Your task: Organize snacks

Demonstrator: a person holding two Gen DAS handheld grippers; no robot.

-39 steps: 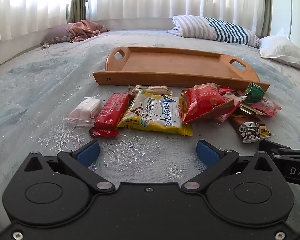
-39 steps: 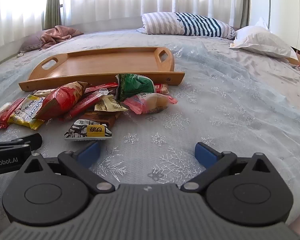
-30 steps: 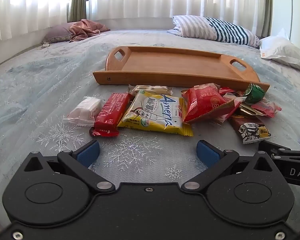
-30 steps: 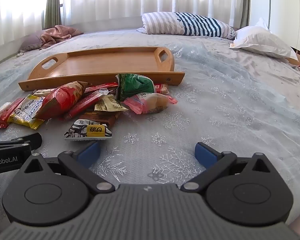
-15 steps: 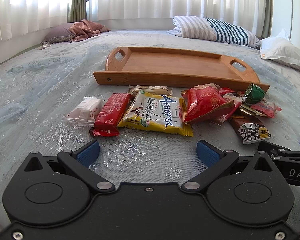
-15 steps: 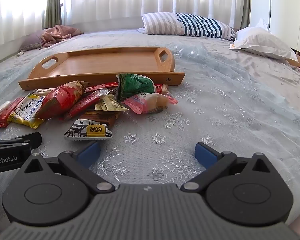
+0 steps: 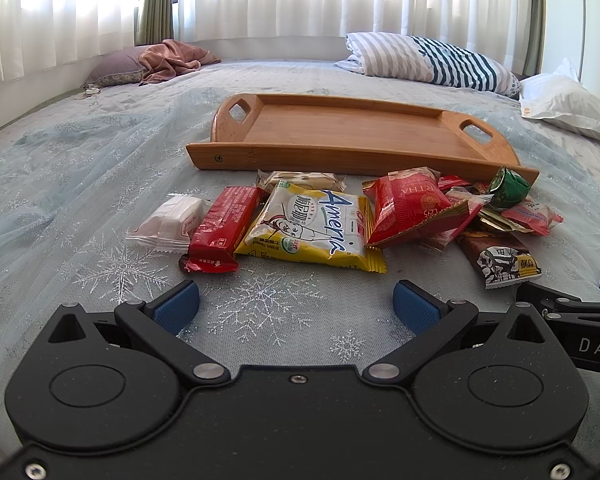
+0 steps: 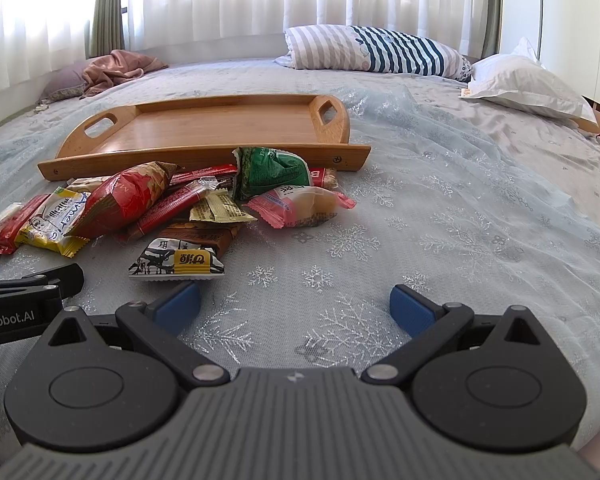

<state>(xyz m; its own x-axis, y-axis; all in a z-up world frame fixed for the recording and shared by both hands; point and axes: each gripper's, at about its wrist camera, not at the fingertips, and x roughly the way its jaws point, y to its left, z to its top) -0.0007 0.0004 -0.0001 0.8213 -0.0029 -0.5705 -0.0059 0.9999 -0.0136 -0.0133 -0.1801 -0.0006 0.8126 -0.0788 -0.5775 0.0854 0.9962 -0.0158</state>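
Observation:
A pile of snack packets lies on the bed in front of an empty wooden tray (image 7: 352, 128) (image 8: 220, 124). The pile includes a yellow packet (image 7: 312, 224) (image 8: 48, 216), a red bar (image 7: 224, 224), a white packet (image 7: 168, 224), a red bag (image 7: 408, 204) (image 8: 120, 200), a green bag (image 8: 272, 172) (image 7: 508, 186), a pink packet (image 8: 300, 208) and a brown bar (image 8: 180, 260) (image 7: 500, 256). My left gripper (image 7: 296, 308) is open and empty, just short of the yellow packet. My right gripper (image 8: 296, 308) is open and empty, to the right of the brown bar.
The bed has a pale blue snowflake cover (image 8: 440, 220). A striped pillow (image 8: 376, 52) and a white pillow (image 8: 528, 84) lie at the far right. A pink cloth (image 7: 172, 60) lies at the far left. Curtains hang behind.

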